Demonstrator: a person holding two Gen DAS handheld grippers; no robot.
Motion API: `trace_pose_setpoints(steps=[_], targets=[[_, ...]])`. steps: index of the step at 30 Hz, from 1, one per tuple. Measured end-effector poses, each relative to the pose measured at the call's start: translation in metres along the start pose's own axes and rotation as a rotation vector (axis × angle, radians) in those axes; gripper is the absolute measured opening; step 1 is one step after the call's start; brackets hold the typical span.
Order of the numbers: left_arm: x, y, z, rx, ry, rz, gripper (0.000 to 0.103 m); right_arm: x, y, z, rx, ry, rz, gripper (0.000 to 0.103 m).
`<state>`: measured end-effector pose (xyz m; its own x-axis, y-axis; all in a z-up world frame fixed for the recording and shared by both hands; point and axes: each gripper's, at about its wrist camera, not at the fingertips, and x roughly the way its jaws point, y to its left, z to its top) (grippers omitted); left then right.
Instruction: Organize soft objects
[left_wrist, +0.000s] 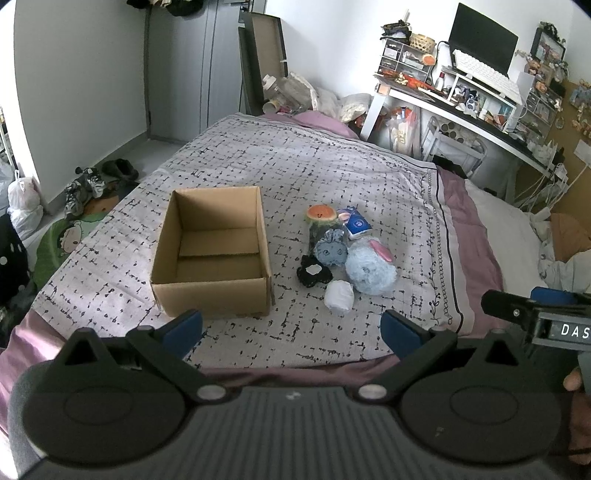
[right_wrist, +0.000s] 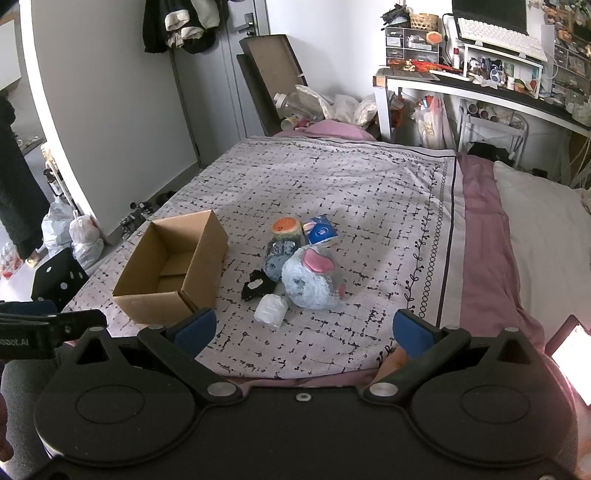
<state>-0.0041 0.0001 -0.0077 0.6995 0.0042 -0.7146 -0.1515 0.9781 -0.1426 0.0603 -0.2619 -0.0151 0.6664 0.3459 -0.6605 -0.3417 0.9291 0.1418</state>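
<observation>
On the left of the patterned bed cover (left_wrist: 332, 166) stands 1 open cardboard box (left_wrist: 214, 254), with nothing visible inside it beyond its own bottom flaps. To its right, close but apart from it, lies a tight cluster of 6 soft things: 1 black scrunchie (left_wrist: 314, 271) nearest the box, 1 small white bundle (left_wrist: 339, 296) at the near edge, 1 grey-blue plush (left_wrist: 331, 252) behind the scrunchie, 1 orange-topped plush (left_wrist: 320, 216) at the back, 1 blue tissue pack (left_wrist: 356, 222) just beside it, and 1 large fluffy pale-blue plush (left_wrist: 371, 269) with a pink patch on the right side. The left claw (left_wrist: 291, 328) hangs spread wide and holding nothing, above the near edge of the bed, roughly in front of the box's right corner. The right claw (right_wrist: 304, 328) is likewise spread wide with nothing between its fingers, aimed at the cluster, with the white bundle closest to it. Nothing is packed, so I judge the sorting is at its start: the approach to a first pick. The next move likely calls for lowering 1 claw over the nearest piece, probably the white bundle or the scrunchie, pinching it gently, then carrying it left over the box rim.
</observation>
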Motion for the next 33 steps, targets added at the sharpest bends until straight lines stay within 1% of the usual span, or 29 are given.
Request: trace_pose_setpoints(steps=[11,33], targets=[[-0.007,0.010,0.001,-0.004,-0.004,-0.003,0.102,-0.003,0.001,0.002,-0.004,0.001,-0.002,0.103],[-0.010,0.002,0.004,0.002,-0.004,-0.001,0.102,-0.005,0.004,0.005,-0.010,-0.005,0.002,0.103]])
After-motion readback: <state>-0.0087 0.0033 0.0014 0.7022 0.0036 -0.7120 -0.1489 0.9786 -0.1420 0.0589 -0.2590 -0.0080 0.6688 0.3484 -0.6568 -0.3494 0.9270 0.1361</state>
